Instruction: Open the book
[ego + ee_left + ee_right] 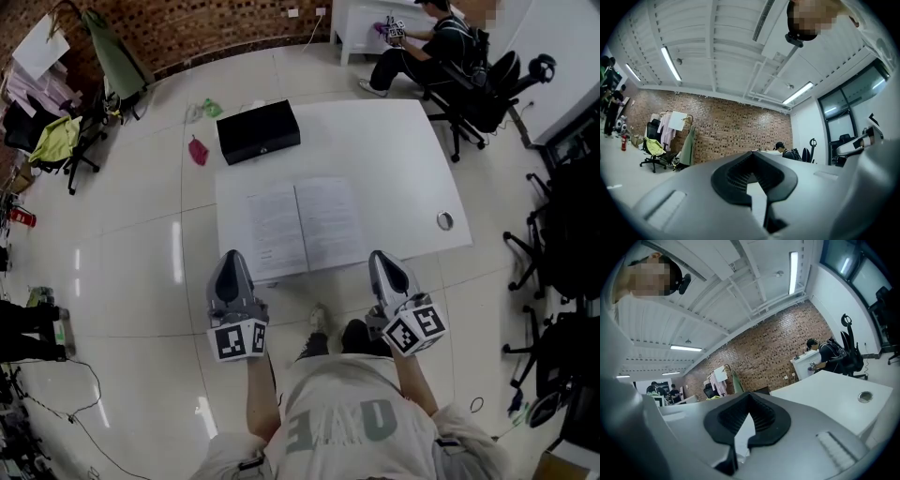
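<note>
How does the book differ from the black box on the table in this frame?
The book is white and lies open, pages up; the black box is dark and closed. The book sits at the near edge of the white table, the black box at its far left corner. Both rest flat on it.

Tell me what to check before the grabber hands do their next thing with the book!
1. The book lies open, pages up, on the table: ok.
2. The left gripper is shut with nothing between its jaws: ok.
3. The right gripper is shut and empty too: ok.
4. Both grippers are held at the near edge of the table, off the pages: ok.
5. The black box sits apart from the book, at the far corner: ok.
6. What the small round thing near the table's right edge is: cannot tell.
</note>
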